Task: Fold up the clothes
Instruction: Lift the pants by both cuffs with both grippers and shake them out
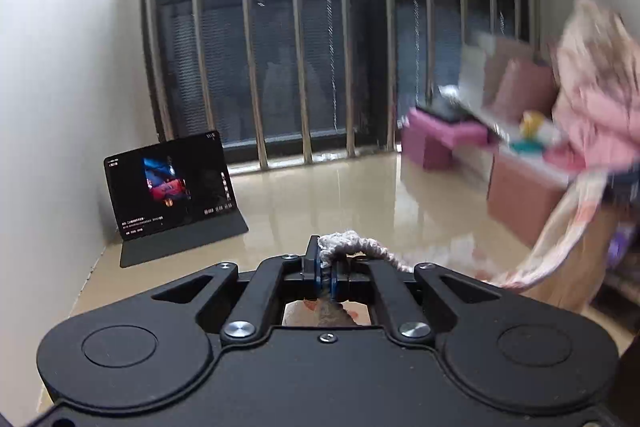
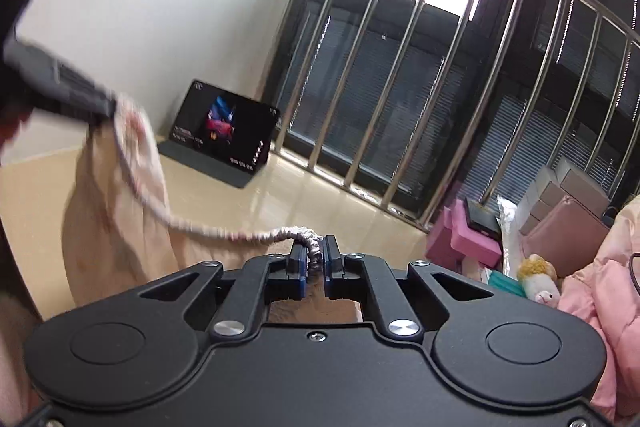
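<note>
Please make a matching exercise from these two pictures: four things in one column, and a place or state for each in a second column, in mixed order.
Things:
1. tablet
2. garment's elastic edge
3. plush toy
4. pink blocks

Places or states:
A. by the window bars, on the right
B. stretched between the left tool and the right tool
C. propped up near the white wall, screen lit
D. beside a pink quilted fabric

Pairs: 1-C, 2-B, 3-D, 4-A
</note>
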Motion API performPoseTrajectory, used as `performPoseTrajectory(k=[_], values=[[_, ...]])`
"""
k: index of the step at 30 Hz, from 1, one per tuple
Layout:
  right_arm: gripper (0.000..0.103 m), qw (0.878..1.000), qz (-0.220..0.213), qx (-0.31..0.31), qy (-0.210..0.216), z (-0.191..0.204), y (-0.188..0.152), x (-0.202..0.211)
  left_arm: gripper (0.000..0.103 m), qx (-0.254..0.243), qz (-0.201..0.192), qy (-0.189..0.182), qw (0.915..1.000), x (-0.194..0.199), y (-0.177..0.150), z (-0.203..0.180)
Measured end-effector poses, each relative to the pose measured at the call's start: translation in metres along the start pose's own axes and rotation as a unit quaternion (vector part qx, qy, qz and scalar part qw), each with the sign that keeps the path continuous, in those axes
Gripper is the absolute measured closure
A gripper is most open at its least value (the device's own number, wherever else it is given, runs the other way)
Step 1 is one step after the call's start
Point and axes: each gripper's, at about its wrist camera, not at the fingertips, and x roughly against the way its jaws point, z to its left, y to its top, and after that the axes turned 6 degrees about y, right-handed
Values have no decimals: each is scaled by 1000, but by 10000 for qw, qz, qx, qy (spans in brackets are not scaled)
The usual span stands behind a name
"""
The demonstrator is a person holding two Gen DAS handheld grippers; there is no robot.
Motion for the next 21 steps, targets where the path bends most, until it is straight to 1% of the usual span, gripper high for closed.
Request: performPoseTrajectory(k=[1, 2, 4, 6, 9, 11, 13, 14, 16, 19, 21], values=[[96, 9999, 144, 17, 55, -3, 1, -7, 99, 214, -126, -19, 9997, 4, 19, 8], [96, 9995, 274, 23, 128, -5, 3, -13, 99, 310, -247, -17, 9992, 9, 34, 11], [95, 9984, 460, -3, 342, -7, 9, -22, 99, 348, -408, -49, 9985, 17, 56, 11], [95, 9973, 583, 57, 443, -6, 17, -30, 99, 305, -515, -70, 9982, 23, 70, 5], [95, 9948, 809, 47, 612, -4, 24, -44, 99, 213, -599, -9, 9980, 34, 78, -6], [95, 9925, 994, 55, 716, -5, 26, -51, 99, 208, -539, 25, 9983, 36, 79, -7], [94, 9892, 1186, 19, 864, -8, 31, -58, 99, 317, -399, 96, 9987, 36, 80, -3], [85, 9869, 1287, -47, 969, -11, 34, -61, 99, 427, -342, 158, 9984, 36, 81, 0], [75, 9820, 1484, -167, 1159, -15, 41, -67, 99, 613, -416, 190, 9971, 40, 83, 3], [75, 9769, 1722, -211, 1246, -16, 47, -79, 99, 598, -670, 231, 9957, 51, 84, -1], [77, 9769, 1834, 24, 1096, -12, 49, -83, 99, 441, -699, 255, 9963, 55, 84, -5]])
